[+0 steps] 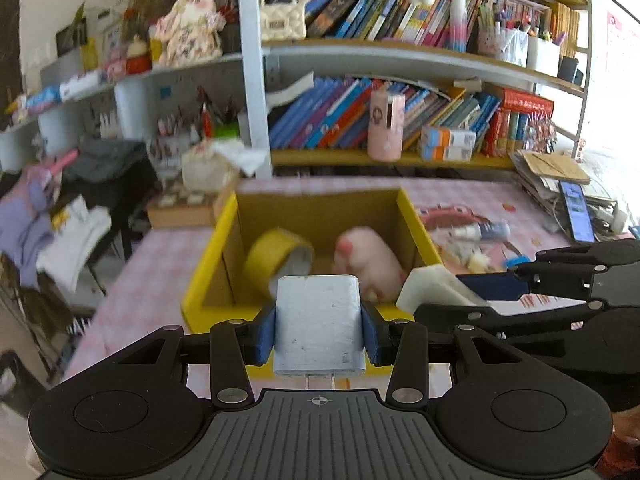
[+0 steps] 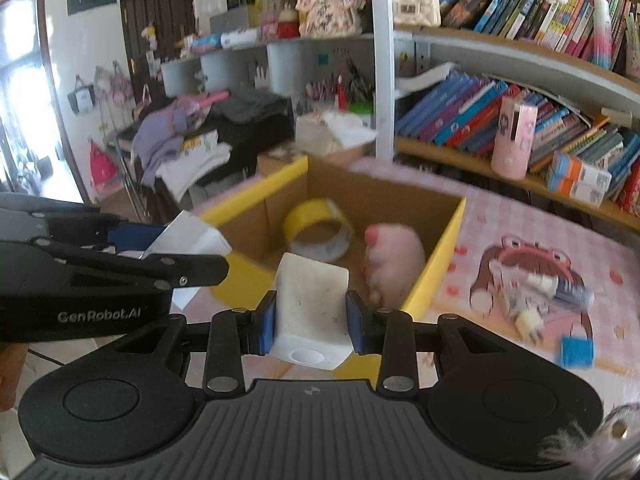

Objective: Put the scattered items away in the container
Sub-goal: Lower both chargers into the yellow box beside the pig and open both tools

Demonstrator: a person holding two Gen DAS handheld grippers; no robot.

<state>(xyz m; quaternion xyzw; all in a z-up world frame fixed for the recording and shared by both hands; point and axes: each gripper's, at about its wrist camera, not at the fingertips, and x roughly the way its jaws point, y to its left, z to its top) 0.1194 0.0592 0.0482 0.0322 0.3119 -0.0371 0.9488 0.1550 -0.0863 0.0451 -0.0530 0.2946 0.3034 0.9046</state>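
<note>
Left tongs point(image 1: 319, 326) pinch a grey charger point(image 1: 319, 320), right tongs point(image 2: 311, 322) a white block point(image 2: 310, 312), before the box point(image 1: 208, 276).

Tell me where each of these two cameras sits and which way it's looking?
Left wrist: on the left gripper, looking along its fingers at the cardboard box; it clamps a silver charger, with the right gripper alongside.
Right wrist: on the right gripper, facing the box; it clamps a white block, the left gripper beside it.
Both show the tape roll and pink plush inside.
</note>
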